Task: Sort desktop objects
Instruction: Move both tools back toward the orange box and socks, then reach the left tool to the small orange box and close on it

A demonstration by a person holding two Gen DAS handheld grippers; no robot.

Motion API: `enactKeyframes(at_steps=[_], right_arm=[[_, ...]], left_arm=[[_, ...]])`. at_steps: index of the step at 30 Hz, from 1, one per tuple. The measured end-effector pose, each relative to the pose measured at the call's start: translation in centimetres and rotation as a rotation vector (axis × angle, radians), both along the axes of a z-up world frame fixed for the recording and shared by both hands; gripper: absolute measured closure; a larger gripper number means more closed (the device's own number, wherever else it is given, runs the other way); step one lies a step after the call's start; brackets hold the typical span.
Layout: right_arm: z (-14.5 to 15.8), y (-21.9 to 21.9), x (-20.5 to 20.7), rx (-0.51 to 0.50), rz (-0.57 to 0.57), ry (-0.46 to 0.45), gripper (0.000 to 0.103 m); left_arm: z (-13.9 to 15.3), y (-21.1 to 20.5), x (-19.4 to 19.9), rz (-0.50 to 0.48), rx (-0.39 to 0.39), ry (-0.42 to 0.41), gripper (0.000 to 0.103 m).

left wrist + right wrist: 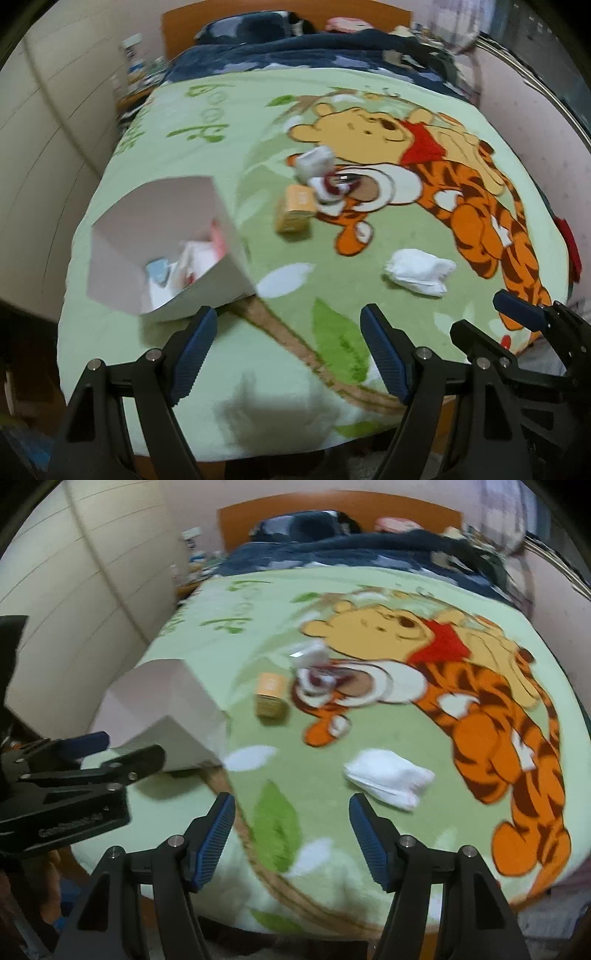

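Both empty and spread: left gripper, right gripper; white sock bundle just beyond right jaws, approached squarely, pinched mid-fold, destined for white box at left.

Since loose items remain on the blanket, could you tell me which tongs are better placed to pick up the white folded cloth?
Right, probably. The right tongs are open and empty, with the white folded cloth just ahead. The left tongs sit nearer the white box.
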State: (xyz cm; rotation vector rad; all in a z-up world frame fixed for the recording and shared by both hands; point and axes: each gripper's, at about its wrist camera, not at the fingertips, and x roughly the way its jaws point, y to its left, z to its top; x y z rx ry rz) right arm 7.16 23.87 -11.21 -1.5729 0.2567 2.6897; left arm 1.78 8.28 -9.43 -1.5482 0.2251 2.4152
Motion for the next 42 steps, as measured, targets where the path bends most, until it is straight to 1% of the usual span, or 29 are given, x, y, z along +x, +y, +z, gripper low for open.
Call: enactKeyframes(at_steps=[5,9,14,18,20,23,25,27,30,33,35,37,39,42], right_arm=[[-0.5,2.9,0.6,0.02,-0.058,0.0,0.037],[-1.6,4.5,1.0,0.047,-0.072,-0.016,0.037],[-2.7,5.7,0.6,0.039,-0.083,-0.019,0.037],[-3.4,6.5,0.2,0.017,-0.098,-0.006,0.037],[-4.0,6.9,0.1,0.008,-0.108,-0.004,0.037],[-5.3,7.6,0.0,-0.005,-0.124,-0.009,0.037],[-6.6,8.3,0.2,-0.02,-0.141,-0.023,0.037],[-7.9,9.0,0.4,-0.029,-0.158,-0.039,0.037],[-9.6,9.9,0.9,-0.039,-0.181,-0.065,0.037],[-10.6,10.7,1.4,-0.046,-0.204,-0.078,0.037],[-11.1,11.1,1.7,-0.05,-0.221,-0.083,0.037],[-11.6,11.2,1.7,-0.055,-0.229,-0.093,0.037],[-12.0,11.2,1.5,-0.064,-0.231,-0.098,0.037],[-12.2,11.0,1.2,-0.075,-0.225,-0.096,0.037]], left_arm=[[-0.6,2.4,0.2,-0.035,-0.004,-0.011,0.022],[-1.6,3.8,0.0,-0.055,-0.023,-0.027,0.022],[-3.0,4.9,-1.7,-0.058,-0.035,-0.022,0.022],[-4.8,6.5,-5.2,-0.06,-0.054,0.019,0.022],[-6.0,7.6,-7.9,-0.056,-0.049,0.04,0.022],[-8.3,8.7,-12.3,-0.031,-0.029,0.04,0.021],[-10.5,9.2,-15.1,-0.01,-0.033,0.026,0.02],[-12.9,9.6,-16.9,-0.004,-0.035,0.001,0.02],[-16.1,10.3,-18.4,-0.018,-0.034,-0.036,0.02],[-16.7,12.1,-17.3,-0.077,-0.037,0.018,0.019],[-16.7,13.7,-16.0,-0.145,0.032,-0.025,0.019],[-16.7,15.5,-14.4,-0.208,0.079,-0.073,0.019],[-16.3,16.7,-12.2,-0.26,0.08,-0.071,0.019],[-15.7,17.2,-9.1,-0.299,0.043,-0.046,0.019]])
